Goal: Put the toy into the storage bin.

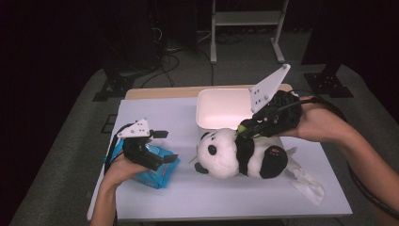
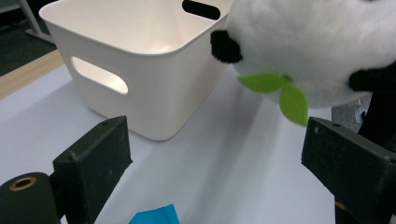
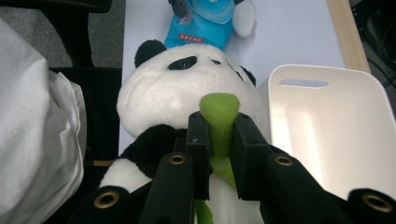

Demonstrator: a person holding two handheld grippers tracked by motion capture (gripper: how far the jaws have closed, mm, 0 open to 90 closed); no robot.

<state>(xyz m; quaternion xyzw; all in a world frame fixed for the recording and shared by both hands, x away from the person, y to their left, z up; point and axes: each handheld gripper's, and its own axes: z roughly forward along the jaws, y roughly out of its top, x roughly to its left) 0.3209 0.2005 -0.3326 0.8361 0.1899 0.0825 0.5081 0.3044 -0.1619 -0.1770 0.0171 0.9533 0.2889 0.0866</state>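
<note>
A black-and-white panda plush point(image 1: 240, 155) lies on its side at the middle of the white table point(image 1: 155, 113), head to the left. My right gripper point(image 1: 242, 128) is shut on the green stalk point(image 3: 219, 116) sewn to the panda's front; in the right gripper view the jaws pinch it just behind the head point(image 3: 173, 93). My left gripper point(image 1: 167, 146) stands open over a blue wipes pack point(image 1: 157, 172) at the left, nothing between its jaws point(image 2: 219, 158). Ahead of it are the panda's head point(image 2: 317, 42) and green leaves point(image 2: 280, 91).
A white plastic bin point(image 1: 221, 108) with handle slots stands at the back of the table, just behind the panda. A crumpled white wrapper point(image 1: 306, 179) lies at the right, by the panda's rear. A metal frame point(image 1: 247, 19) stands on the floor beyond the table.
</note>
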